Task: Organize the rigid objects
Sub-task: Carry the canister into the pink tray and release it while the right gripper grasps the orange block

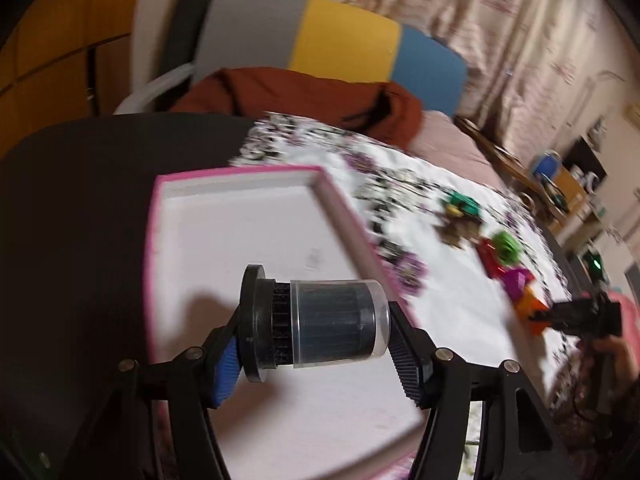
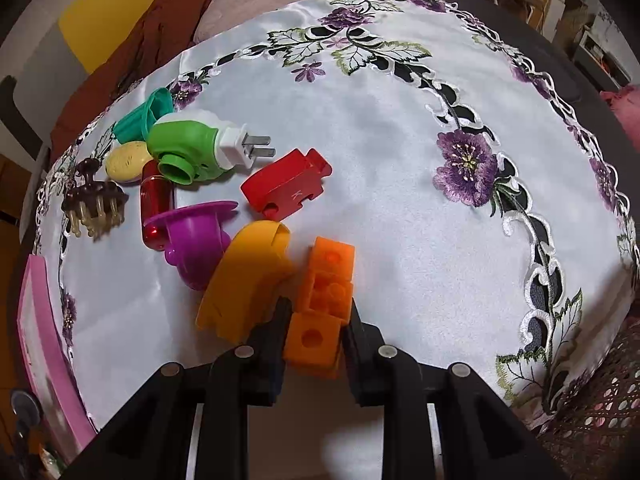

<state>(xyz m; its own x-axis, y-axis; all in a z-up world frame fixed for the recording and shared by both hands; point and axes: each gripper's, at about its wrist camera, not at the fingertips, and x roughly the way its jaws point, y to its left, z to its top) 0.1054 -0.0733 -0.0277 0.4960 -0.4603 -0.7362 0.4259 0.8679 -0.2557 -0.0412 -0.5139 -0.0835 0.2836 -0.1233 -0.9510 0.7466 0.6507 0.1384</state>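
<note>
Here, orange block (image 2: pixel 320 312), square-sided, round holes, pinched in right tongs (image 2: pixel 316 320).

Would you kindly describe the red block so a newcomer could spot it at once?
On the white embroidered tablecloth, find the cluster of colourful plastic items left of centre. The red block lies on that cluster's right edge, just below the green plug-in device. It alone is red, angular and marked with a pale letter K.
</note>
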